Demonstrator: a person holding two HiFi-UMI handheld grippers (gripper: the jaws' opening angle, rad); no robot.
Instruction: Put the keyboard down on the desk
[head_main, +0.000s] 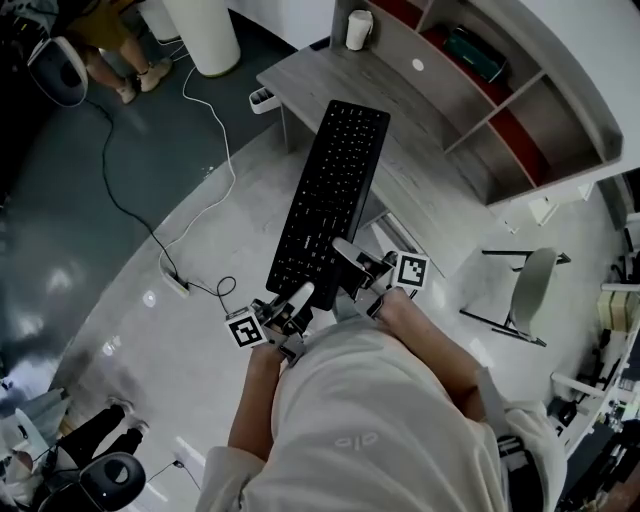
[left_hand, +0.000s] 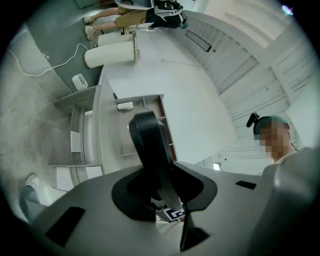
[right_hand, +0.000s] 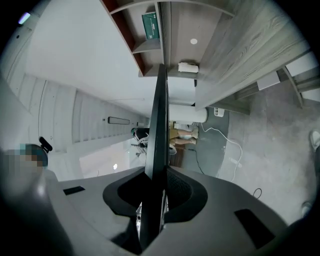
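Black keyboard (head_main: 332, 205), in the head view, hangs above the floor (head_main: 200, 250). Its near end is pinched by the left tool (head_main: 283, 318) and right tool (head_main: 365, 283), and its far end reaches over the grey wooden tabletop (head_main: 320, 75). It looks mid-carry. Next, level it and lower it onto bare wood, clear of the cup (head_main: 358, 28).

Left gripper view: the jaws clamp the keyboard's edge, with shelves (left_hand: 145, 100) beyond.

Right gripper view: the jaws grip it edge-on, and a cable (right_hand: 237, 147) trails across the floor.

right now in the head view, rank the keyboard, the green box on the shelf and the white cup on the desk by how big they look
1. keyboard, by far, though it is nearest the camera
2. green box
3. white cup, only a little smaller than the box
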